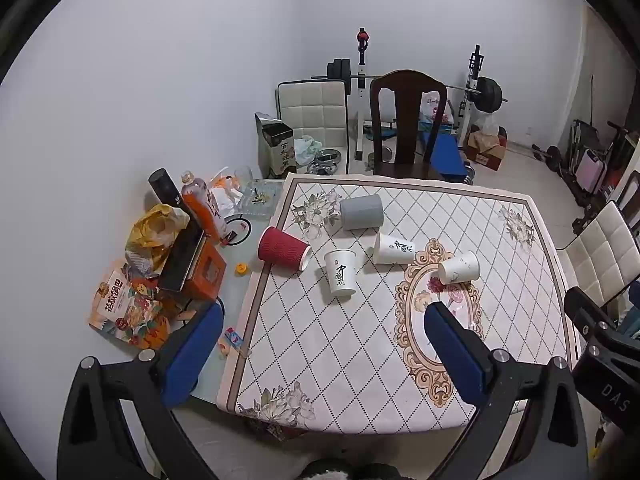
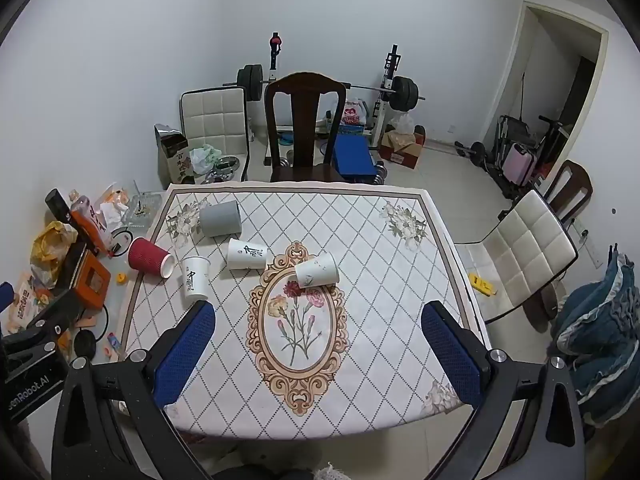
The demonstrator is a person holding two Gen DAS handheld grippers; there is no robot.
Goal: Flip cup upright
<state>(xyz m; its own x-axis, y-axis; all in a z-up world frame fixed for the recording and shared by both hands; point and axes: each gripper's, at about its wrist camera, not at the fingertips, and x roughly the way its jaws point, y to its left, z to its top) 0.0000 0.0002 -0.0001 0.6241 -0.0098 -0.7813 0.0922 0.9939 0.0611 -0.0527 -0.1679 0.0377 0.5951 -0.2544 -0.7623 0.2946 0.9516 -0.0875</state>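
Several cups lie on their sides on the patterned tablecloth (image 2: 360, 352): a grey cup (image 1: 361, 211) (image 2: 220, 219), a red ribbed cup (image 1: 283, 249) (image 2: 149, 257), two white cups with black lettering (image 1: 341, 272) (image 1: 394, 249) (image 2: 195, 278) (image 2: 247, 254), and a white cup with grey marks (image 1: 459, 267) (image 2: 317, 270). My left gripper (image 1: 324, 320) is open and empty, held above the table's near left. My right gripper (image 2: 318, 322) is open and empty, held above the oval flower motif, well short of the cups.
Snack bags, a bottle (image 1: 200, 204), an orange box (image 1: 202, 276) and an ashtray (image 1: 258, 198) crowd the table's left strip. A dark wooden chair (image 2: 304, 128) stands at the far edge, a white padded chair (image 2: 528, 248) at the right. A weight bench stands behind.
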